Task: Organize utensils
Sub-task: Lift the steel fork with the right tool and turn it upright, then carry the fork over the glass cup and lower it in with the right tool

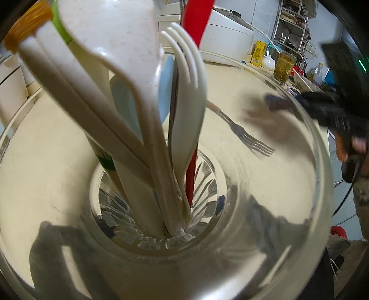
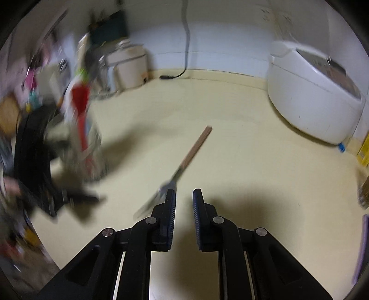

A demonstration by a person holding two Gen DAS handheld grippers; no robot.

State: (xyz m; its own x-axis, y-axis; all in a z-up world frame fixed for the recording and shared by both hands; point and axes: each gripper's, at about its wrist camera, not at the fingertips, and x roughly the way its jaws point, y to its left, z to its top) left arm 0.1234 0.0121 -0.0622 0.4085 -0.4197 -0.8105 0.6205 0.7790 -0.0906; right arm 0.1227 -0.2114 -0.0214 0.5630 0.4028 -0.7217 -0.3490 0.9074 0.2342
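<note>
Already most of the utensils stand in the glass jar [image 1: 265, 230]: a white fork [image 1: 186, 76], a pale spoon [image 1: 110, 34], a red spatula [image 1: 196, 16] and others bunched toward the jar's eleven o'clock side. One piece is left out, a metal fork [image 1: 242, 133] lying flat on the cream counter [image 2: 242, 161], seen through the jar wall at about two o'clock from the jar's base.

So the step in hand looks like fetching that last fork. The right gripper [image 2: 184, 196] hangs just above the counter with its jaws a little apart and nothing between them; the fork [image 2: 184, 161] runs from its tines, just beside the left pad at nine o'clock, out to its wooden handle at one o'clock. The left gripper's jaws are out of frame, so I cannot tell their state, though the jar fills its view.

Next, I judge, the right gripper needs a small shift toward ten o'clock so the jaws straddle the fork's neck, then a firm close before carrying it to the jar.
</note>
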